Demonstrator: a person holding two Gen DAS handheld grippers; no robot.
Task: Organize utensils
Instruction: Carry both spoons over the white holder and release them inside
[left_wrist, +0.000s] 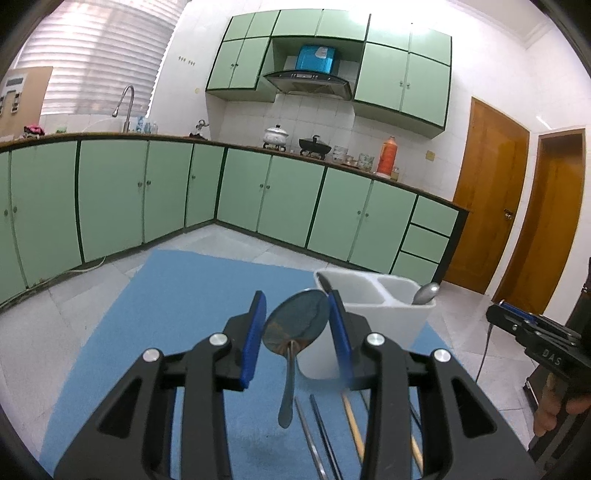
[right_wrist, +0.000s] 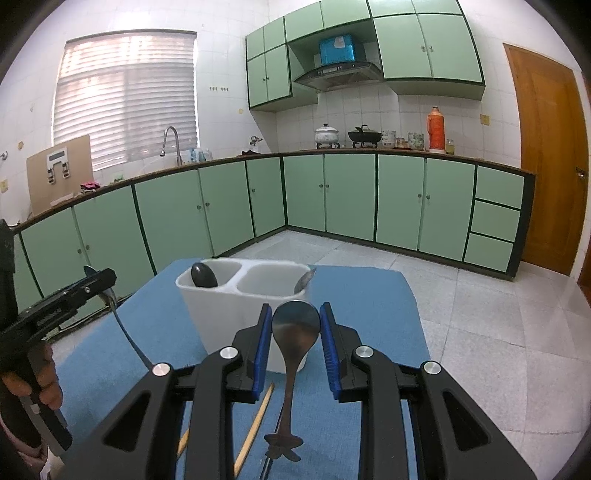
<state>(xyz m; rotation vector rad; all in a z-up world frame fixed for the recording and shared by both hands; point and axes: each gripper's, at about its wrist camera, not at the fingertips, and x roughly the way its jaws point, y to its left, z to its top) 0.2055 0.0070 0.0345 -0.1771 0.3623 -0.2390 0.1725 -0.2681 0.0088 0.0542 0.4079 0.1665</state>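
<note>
Green cabinets (right_wrist: 351, 195) line the kitchen walls. On the counter (right_wrist: 406, 150) stand a white pot (right_wrist: 326, 133), a black wok (right_wrist: 364, 136) and an orange thermos (right_wrist: 436, 129). A blue box (right_wrist: 338, 48) sits above the range hood (right_wrist: 338, 74).

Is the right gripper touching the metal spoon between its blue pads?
Touching. In the right wrist view the right gripper pinches the metal spoon by its bowl edges, handle hanging free above the blue mat.

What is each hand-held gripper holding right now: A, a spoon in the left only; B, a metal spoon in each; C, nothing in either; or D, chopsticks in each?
B: the left hand-held gripper pinches a metal spoon by its bowl, and the right hand-held gripper grips another spoon the same way.
</note>
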